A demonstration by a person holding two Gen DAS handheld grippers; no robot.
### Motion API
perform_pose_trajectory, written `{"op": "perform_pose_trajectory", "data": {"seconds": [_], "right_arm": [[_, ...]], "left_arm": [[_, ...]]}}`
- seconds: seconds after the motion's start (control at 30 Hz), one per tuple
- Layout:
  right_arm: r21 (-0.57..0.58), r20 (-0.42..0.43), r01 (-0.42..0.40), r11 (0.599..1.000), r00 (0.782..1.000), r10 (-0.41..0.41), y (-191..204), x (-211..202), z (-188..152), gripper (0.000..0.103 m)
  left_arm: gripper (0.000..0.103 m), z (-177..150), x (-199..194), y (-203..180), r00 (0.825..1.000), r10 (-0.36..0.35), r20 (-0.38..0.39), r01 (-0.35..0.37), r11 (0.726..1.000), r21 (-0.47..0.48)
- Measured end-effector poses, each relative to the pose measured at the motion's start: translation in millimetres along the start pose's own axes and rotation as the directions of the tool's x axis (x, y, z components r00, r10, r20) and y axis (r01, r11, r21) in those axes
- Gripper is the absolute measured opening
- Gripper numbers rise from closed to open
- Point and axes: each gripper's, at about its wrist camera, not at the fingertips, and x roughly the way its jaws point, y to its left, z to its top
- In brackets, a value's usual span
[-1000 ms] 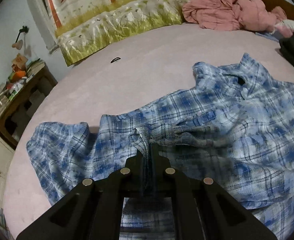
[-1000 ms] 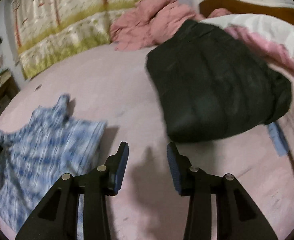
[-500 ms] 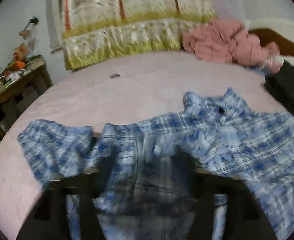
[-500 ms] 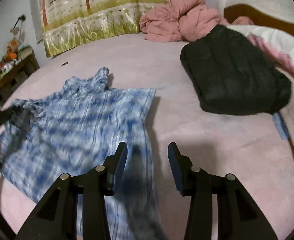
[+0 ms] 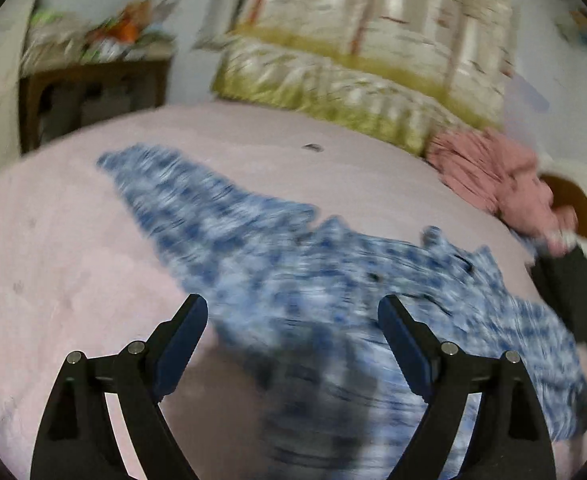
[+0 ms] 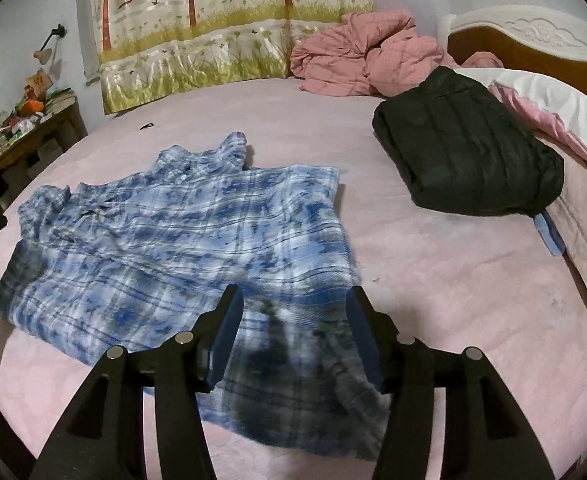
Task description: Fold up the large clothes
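A blue and white plaid shirt [image 6: 181,232] lies spread on the pink bed [image 6: 433,280], collar toward the far side. In the blurred left wrist view the shirt [image 5: 293,256] stretches one sleeve [image 5: 153,176] out to the far left. My left gripper [image 5: 293,308] hangs open wide over the shirt's near edge, with nothing between its pads. My right gripper [image 6: 293,300] hovers above the shirt's lower hem. Its jaws are opening, and the cloth lies below them, not pinched.
A folded black padded jacket [image 6: 465,160] lies to the right, with a pink quilt [image 6: 365,56] bunched behind it. A tree-print pillow [image 6: 197,52] leans on the far wall. A cluttered wooden bedside table [image 6: 25,140] stands at the left, and the headboard [image 6: 533,44] at the right.
My left gripper let go of the bunched shirt fabric, opened wide and swung off to the left while rolling. My right gripper moved from the black jacket to the shirt's hem and widened.
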Motion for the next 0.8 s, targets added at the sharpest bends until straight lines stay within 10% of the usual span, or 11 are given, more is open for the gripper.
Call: {"op": "perform_pose_trajectory", "data": {"seconds": [0.2, 0.53, 0.63, 0.7, 0.8], "right_arm": [[-0.008, 0.006, 0.046, 0.999, 0.999, -0.046, 16.9, 15.2, 7.1, 0.055], [0.058, 0.028, 0.077, 0.995, 0.997, -0.078, 40.5, 54.2, 22.6, 0.055], [0.017, 0.020, 0.104, 0.994, 0.994, -0.105, 50.4, 66.9, 27.1, 0.055], [-0.020, 0.008, 0.127, 0.992, 0.992, -0.127, 55.8, 72.9, 31.1, 0.055], [-0.015, 0.024, 0.116, 0.993, 0.993, -0.116, 56.1, 68.8, 35.4, 0.055]], "left_arm": [[0.089, 37.6, 57.3, 85.9, 0.994, 0.098, -0.054, -0.103, 0.990, -0.098], [0.087, 71.2, 143.2, 170.4, 0.997, -0.030, -0.073, 0.008, 0.959, -0.284], [0.065, 83.3, 155.3, 178.3, 0.999, -0.009, -0.043, -0.005, 0.951, -0.310], [0.022, 83.5, 158.4, 180.5, 0.998, -0.054, -0.028, 0.042, 0.946, -0.321], [0.006, 92.4, 142.5, 164.8, 0.998, -0.059, 0.031, 0.065, 0.969, -0.240]]}}
